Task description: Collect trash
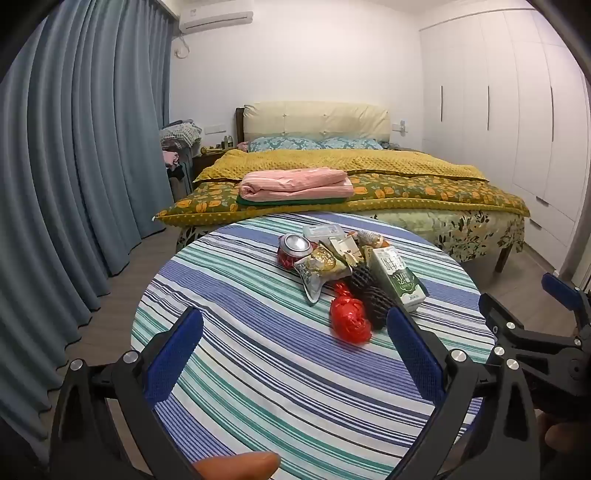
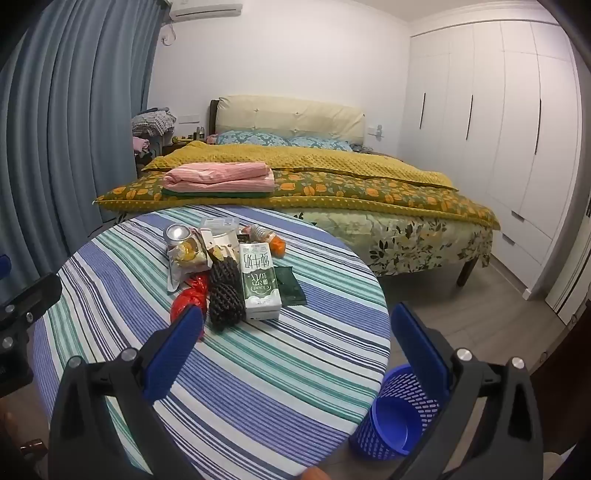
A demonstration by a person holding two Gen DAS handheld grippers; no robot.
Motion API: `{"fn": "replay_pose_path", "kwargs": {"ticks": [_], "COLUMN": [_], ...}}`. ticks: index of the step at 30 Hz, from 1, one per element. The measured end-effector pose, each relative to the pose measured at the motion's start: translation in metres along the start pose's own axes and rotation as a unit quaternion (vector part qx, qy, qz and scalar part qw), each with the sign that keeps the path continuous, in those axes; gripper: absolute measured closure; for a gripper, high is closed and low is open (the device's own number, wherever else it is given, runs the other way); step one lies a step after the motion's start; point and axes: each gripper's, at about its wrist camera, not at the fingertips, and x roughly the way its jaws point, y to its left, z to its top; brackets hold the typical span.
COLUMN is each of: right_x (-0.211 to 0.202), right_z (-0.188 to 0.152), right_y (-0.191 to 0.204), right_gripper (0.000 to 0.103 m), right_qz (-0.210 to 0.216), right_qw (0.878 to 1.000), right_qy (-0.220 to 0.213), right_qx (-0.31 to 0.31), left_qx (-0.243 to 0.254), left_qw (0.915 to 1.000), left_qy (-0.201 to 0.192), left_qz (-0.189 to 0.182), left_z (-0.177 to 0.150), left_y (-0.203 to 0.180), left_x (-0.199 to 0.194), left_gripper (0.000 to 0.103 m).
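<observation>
Round table (image 1: 258,387) covered by a blue, green and white striped cloth; it stands at the foot of a bed (image 1: 406,173) with a mustard quilt and a folded pink blanket (image 1: 295,182). Blue curtains (image 1: 74,166) hang along the left wall, white wardrobes (image 1: 517,110) along the right, an air conditioner (image 1: 216,18) high on the far wall.

The trash is heaped toward the table's far edge: a red can (image 1: 293,249), a snack wrapper (image 1: 317,269), a green milk carton (image 1: 397,278), black foam netting (image 1: 373,299) and a red wrapper (image 1: 349,317) nearest the centre, all touching or overlapping.

Left gripper (image 1: 295,332) is spread wide and empty above the near half. Right gripper (image 2: 295,325) is likewise spread and empty over the table's right edge. A blue mesh bin (image 2: 395,413) stands on the floor just beside that edge.
</observation>
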Motion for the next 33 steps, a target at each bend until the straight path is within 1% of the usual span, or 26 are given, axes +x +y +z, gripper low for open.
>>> {"fn": "replay_pose_path", "kwargs": {"ticks": [23, 33], "right_x": [0.0008, 0.0011], "right_z": [-0.0015, -0.0021], "right_y": [-0.0033, -0.0046], "right_gripper": [0.005, 0.005], "right_qz": [0.005, 0.005], "right_qw": [1.000, 1.000], "right_qy": [0.001, 0.000], "right_qx": [0.006, 0.007], "left_qx": [-0.001, 0.001], "left_qw": [1.0000, 1.0000], "left_qy": [0.004, 0.004], "left_qz": [-0.001, 0.001], "left_z": [-0.0054, -0.0072], "left_y": [0.0008, 0.0076], "left_x": [0.0015, 0.0044], "left_gripper": [0.004, 0.004]}}
